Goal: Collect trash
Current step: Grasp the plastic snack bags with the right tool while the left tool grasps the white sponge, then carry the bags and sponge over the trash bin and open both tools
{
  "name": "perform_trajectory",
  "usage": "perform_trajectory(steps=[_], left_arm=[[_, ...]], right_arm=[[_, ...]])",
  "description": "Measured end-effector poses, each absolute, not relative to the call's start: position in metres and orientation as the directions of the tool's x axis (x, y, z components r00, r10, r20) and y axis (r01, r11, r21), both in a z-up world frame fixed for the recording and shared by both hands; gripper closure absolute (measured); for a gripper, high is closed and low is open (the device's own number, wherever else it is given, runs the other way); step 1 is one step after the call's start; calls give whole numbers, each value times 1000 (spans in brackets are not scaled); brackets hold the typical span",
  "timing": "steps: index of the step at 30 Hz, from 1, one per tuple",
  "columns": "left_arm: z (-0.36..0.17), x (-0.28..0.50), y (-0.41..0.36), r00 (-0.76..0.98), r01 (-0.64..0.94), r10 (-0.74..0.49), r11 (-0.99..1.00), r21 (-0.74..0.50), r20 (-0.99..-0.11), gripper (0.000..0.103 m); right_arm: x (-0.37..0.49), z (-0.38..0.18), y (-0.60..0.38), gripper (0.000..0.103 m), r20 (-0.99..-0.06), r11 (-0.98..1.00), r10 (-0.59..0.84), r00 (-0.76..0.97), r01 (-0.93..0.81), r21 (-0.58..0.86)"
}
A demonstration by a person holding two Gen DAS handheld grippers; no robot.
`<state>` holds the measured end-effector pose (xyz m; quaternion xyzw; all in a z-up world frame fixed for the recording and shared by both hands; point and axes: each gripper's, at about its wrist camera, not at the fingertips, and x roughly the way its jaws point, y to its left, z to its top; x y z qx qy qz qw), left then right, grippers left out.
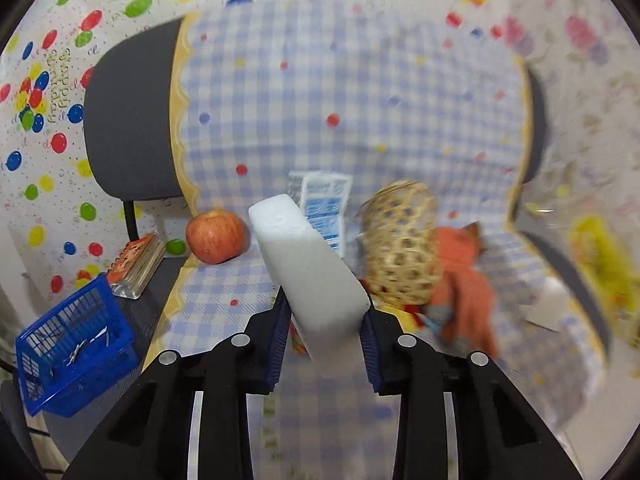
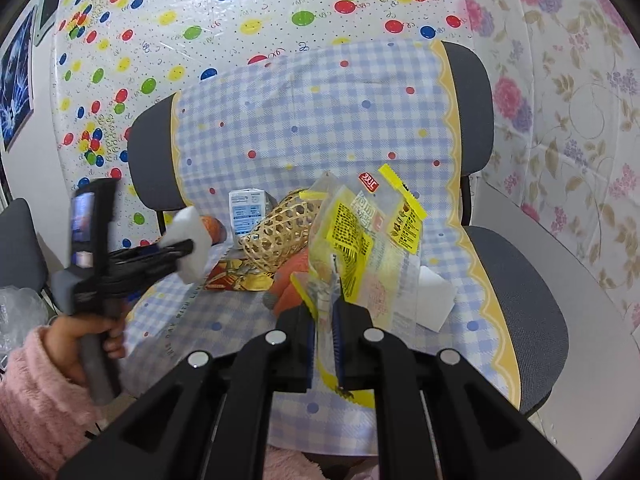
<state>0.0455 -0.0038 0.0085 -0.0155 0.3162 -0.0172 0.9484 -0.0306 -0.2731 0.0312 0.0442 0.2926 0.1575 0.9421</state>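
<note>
The left gripper (image 1: 326, 320) is pinching a white foam block (image 1: 310, 264) between its blue pads; the block sticks up and leans away to the left, clear of the seat. In the right wrist view this same gripper (image 2: 188, 252) shows from the side, blurred, with the foam block (image 2: 192, 240) at its tip, held level above the left edge of the chair. The person's left hand (image 2: 96, 340) wraps the grip from below, a fuzzy pink sleeve (image 2: 36, 392) covering the wrist.

The right gripper (image 2: 325, 320) has its jaws pressed nearly together on the lower edge of a yellow and clear plastic wrapper (image 2: 368, 240), which stands up above the fingers, lifted off the seat.

On the chair (image 2: 520, 280), which is draped with a blue checked cloth (image 2: 320, 120), lie a small milk carton (image 1: 324, 208), a woven basket (image 1: 404, 248) tipped on its side, an orange cloth (image 1: 464, 288) just beside it, and an apple (image 1: 216, 236) near the left edge. A second white foam piece (image 2: 434, 300) rests on the seat behind the wrapper. A blue plastic basket (image 1: 72, 344) sits low to the left, beside a notebook (image 1: 138, 264).
</note>
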Motion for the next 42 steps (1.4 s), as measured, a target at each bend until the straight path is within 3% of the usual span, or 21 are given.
perform_trajectory(steps=[6,14,32,42], left_arm=[[32,-8,4,816,120,-171,985,-126,-552,70],[41,-60,-26,799,224,-243,969,-102,-550,69],[-6,-139,-130,616,555,-494,825,-108,-614,68],[-35,-171,-171,506,661,-552,742,-114,-663,67]], right_arm=[[-48,35,-270,95,-528,942,336,780,-279,188],[-82,38,-269,93,-529,940,342,777,-276,203],[-192,6,-307,92,-614,966,239,752,-121,228],[-239,-32,-338,91,-687,954,208,696,9,299]])
